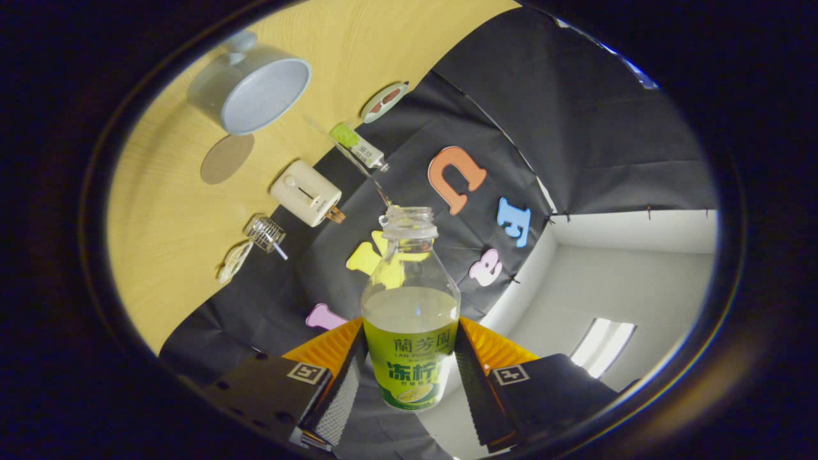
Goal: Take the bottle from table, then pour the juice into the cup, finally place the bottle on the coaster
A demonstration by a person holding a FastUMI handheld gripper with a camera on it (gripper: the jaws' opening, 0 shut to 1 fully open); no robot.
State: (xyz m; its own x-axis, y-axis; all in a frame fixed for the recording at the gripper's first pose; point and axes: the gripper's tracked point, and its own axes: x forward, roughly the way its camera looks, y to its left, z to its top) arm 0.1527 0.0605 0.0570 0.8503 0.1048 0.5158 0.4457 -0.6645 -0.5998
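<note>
Tongs (pixel 409 377) clamp bottle (pixel 410 319); cup (pixel 252 89), tube (pixel 359 145) lie well beyond.

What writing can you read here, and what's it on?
Bottle, clamped in the gripper: the label bears large print, partly hidden by the fingers; not read out.
Tube: print too small to read.
White box: small mark, blurred.
Square markers on the gripper: patterns, no words.
</note>
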